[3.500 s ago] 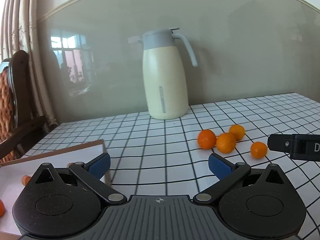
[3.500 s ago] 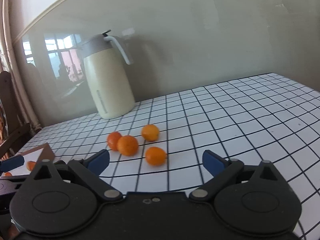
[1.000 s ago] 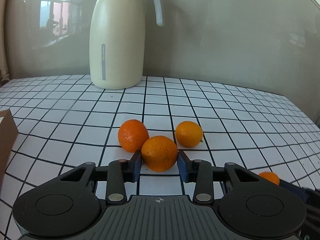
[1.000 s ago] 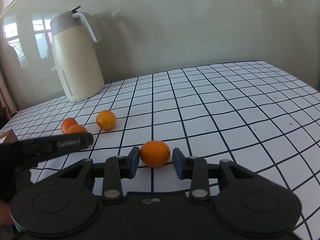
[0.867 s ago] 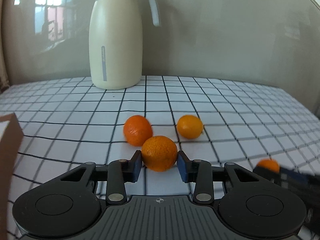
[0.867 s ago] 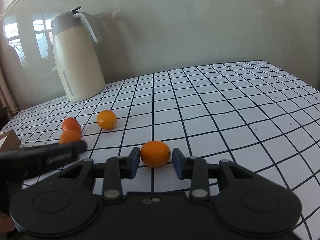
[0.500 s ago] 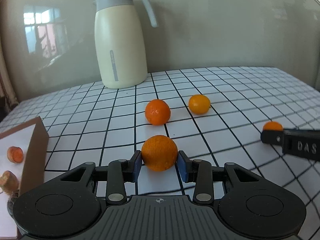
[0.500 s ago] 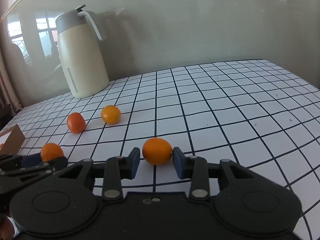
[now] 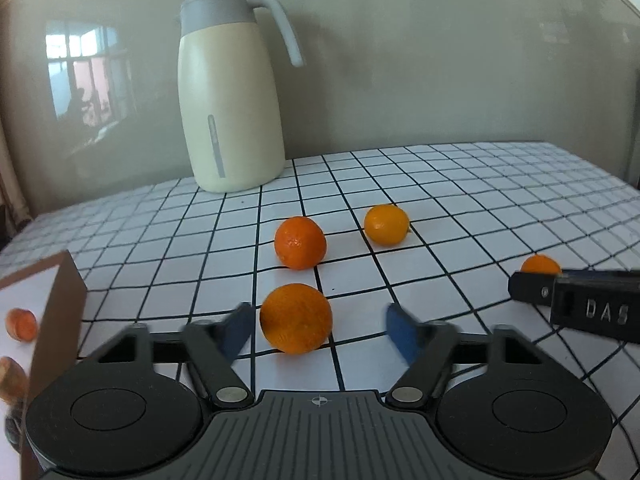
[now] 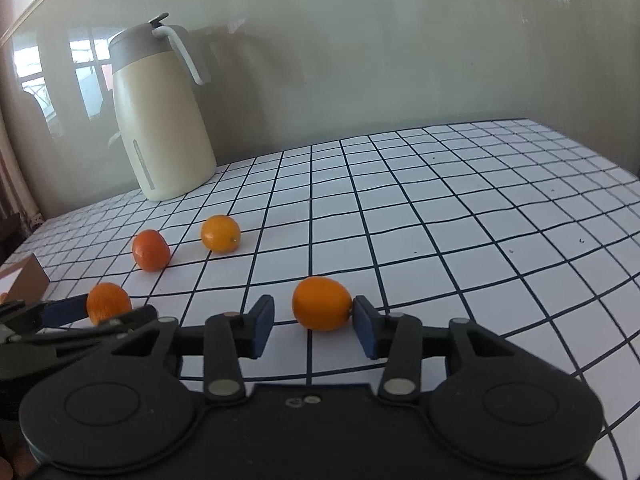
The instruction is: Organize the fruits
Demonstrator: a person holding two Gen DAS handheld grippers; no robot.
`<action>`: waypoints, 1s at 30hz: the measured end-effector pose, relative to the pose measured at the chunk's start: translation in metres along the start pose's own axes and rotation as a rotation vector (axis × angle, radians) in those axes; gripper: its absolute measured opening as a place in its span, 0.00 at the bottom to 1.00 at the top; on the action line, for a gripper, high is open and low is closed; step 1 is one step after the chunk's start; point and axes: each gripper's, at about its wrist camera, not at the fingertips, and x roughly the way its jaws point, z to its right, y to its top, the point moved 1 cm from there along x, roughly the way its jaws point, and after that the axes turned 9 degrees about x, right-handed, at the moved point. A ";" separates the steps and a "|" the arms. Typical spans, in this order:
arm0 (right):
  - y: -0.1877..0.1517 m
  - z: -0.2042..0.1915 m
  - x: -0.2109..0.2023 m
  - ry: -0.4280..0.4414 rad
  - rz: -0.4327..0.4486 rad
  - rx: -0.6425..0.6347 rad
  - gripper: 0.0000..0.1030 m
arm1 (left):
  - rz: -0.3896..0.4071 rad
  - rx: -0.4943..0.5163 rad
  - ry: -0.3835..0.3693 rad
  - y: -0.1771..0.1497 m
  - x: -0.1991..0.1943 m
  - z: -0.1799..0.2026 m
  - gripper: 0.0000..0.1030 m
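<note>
The left claw is opening, its jaws standing clear of the orange sitting on the surface between them beside the box. The right claw is opening too; its right pad is touching a kumquat.

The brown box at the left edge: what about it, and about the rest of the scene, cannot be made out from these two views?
- Brown box, left wrist view: cut off by the frame edge; its full contents are unseen.
- Fruit pieces in the box, left wrist view: blurred, kind unclear.
- Oval orange, left wrist view: lower part hidden behind the right gripper.
- Left gripper fingers, left wrist view: motion-blurred while opening.
</note>
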 end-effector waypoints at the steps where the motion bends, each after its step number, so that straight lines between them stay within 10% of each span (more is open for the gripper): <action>1: 0.000 0.000 0.000 -0.004 0.003 -0.005 0.30 | -0.005 -0.005 0.001 0.000 0.002 0.000 0.54; 4: 0.000 0.000 0.001 -0.013 0.007 -0.011 0.24 | -0.005 -0.021 0.017 -0.001 0.003 -0.003 0.37; 30: -0.011 -0.040 -0.029 0.166 -0.006 -0.068 0.24 | 0.036 -0.021 0.000 -0.014 -0.042 -0.028 0.36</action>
